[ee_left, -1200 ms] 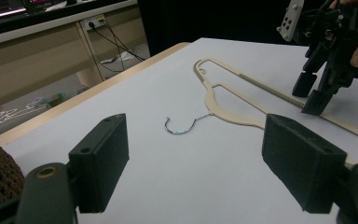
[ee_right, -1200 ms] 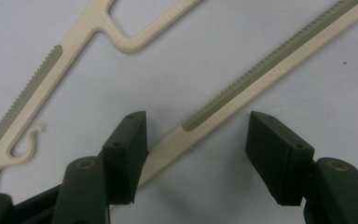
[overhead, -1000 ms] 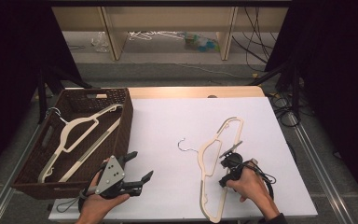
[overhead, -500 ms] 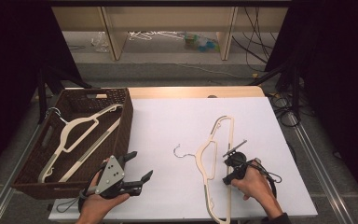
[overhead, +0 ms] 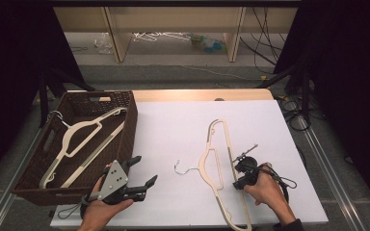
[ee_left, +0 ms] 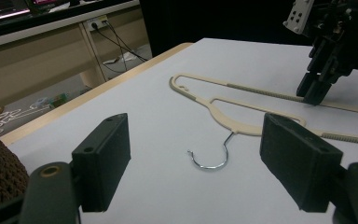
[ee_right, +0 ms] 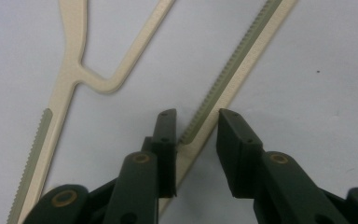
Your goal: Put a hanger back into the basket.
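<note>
Right gripper [overhead: 239, 179]: jaws straddling the cream hanger's [overhead: 212, 159] bar, not clenched.
Left gripper [overhead: 142, 175]: released, hovering beside the wicker basket [overhead: 125, 108].

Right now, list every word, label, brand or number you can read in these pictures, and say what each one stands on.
None can be read: the cream hanger on the white table, the hanger in the wicker basket, and the left gripper and right gripper bear no legible text.

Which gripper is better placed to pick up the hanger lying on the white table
Right. The right gripper already straddles the hanger's ribbed bar, jaws open on either side. The left gripper hovers open nearer the basket, apart from it.
</note>
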A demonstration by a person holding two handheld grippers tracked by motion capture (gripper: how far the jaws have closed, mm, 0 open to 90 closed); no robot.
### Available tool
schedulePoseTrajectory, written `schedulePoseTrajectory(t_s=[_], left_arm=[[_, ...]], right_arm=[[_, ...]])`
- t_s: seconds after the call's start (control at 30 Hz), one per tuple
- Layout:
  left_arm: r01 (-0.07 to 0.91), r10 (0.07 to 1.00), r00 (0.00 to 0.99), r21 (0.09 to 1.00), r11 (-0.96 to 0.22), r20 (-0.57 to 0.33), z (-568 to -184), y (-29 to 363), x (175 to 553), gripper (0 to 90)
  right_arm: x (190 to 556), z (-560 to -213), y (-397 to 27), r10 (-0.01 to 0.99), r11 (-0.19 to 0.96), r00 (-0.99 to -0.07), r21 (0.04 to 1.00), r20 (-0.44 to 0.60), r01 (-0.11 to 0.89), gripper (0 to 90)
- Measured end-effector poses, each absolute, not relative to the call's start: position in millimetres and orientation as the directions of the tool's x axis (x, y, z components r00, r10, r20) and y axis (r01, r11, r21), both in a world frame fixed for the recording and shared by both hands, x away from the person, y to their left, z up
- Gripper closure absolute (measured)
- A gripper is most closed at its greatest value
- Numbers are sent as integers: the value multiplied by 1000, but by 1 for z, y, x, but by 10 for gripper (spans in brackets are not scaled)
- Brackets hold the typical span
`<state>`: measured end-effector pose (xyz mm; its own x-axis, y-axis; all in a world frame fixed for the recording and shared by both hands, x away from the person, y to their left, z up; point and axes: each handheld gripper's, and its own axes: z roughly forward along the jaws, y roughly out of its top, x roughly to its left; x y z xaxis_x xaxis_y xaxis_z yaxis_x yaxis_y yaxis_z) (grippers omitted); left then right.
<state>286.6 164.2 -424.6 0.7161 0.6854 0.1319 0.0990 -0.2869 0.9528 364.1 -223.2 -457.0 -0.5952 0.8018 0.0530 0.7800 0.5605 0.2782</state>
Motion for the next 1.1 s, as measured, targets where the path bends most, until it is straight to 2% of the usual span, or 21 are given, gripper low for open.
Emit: schedulePoseTrajectory(t_s=[0.17, 0.2, 0.23, 0.3, 0.4, 0.43, 0.5, 0.6, 0.8, 0.83, 0.87, 0.93, 1.07, 1.1], left_arm=[[96, 682, 719, 952, -290, 135, -424, 165, 287, 244], [96, 682, 719, 952, -291, 135, -424, 164, 287, 244], [96, 682, 719, 952, -291, 135, -424, 164, 287, 244], [102, 683, 719, 952, -288, 129, -425, 163, 287, 244], [93, 674, 725, 950, -298, 140, -425, 163, 286, 243], [92, 673, 726, 950, -299, 142, -425, 163, 286, 243], [94, 675, 725, 950, -298, 139, -425, 163, 286, 243], [93, 674, 726, 950, -299, 141, -425, 163, 286, 243], [93, 675, 725, 950, -298, 141, -425, 162, 286, 244], [93, 675, 724, 950, -299, 141, -425, 162, 286, 244], [93, 675, 724, 950, -297, 140, -425, 162, 286, 244], [92, 674, 725, 950, -299, 142, -425, 162, 286, 244], [93, 673, 726, 949, -302, 143, -425, 161, 286, 243], [91, 671, 727, 948, -304, 145, -425, 161, 286, 243]], right_arm=[[365, -456, -232, 785, 567, -614, 306, 80, 765, 745], [366, -456, -234, 778, 568, -622, 320, 91, 758, 841], [366, -452, -237, 762, 567, -633, 333, 135, 753, 900], [366, -452, -240, 758, 580, -641, 324, 122, 748, 900], [366, -453, -245, 774, 547, -614, 326, 155, 771, 900], [366, -453, -246, 771, 547, -615, 325, 163, 772, 872], [365, -453, -244, 790, 512, -585, 329, 181, 793, 750], [364, -455, -239, 806, 514, -572, 298, 154, 804, 666], [360, -457, -225, 819, 536, -571, 280, 59, 797, 654], [359, -455, -221, 836, 517, -546, 247, 61, 820, 662], [360, -456, -220, 826, 540, -563, 246, 30, 805, 662], [359, -454, -217, 843, 518, -536, 210, 35, 829, 670], [361, -456, -216, 852, 505, -522, 216, 30, 836, 676], [362, -455, -215, 859, 495, -511, 191, 39, 847, 677]])
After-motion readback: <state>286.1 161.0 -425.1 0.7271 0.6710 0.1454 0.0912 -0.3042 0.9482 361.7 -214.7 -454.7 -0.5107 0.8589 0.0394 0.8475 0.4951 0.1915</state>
